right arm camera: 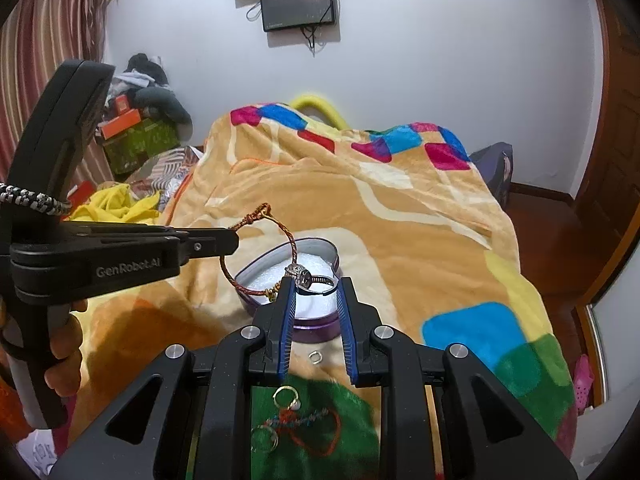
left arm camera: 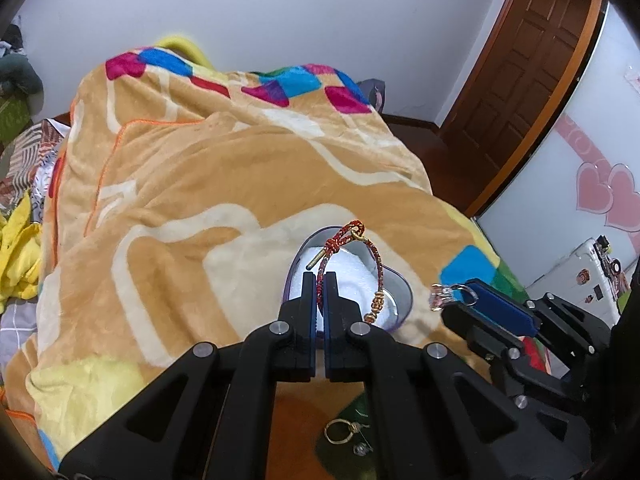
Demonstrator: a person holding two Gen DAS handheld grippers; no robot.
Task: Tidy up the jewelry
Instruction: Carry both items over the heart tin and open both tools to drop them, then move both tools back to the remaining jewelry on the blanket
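Pinching a red braided bracelet (left arm camera: pixel 348 256), the left gripper (left arm camera: pixel 320 280) holds it above the purple heart-shaped box (right arm camera: pixel 256 276) on the blanket (left arm camera: pixel 200 200). Right gripper (right arm camera: pixel 314 284) fingers grasp a silver ring (right arm camera: pixel 308 278) over the box's near edge.

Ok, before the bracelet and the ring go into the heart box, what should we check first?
1. Left gripper pinches the red braided bracelet: ok.
2. Right gripper holds the silver ring between its fingers: ok.
3. Heart box is open, white padding showing: ok.
4. Bracelet hangs above the box: ok.
5. Ring is right over the padding: cannot tell.
6. Other jewelry, like the gold ring, is in the box: not ok.
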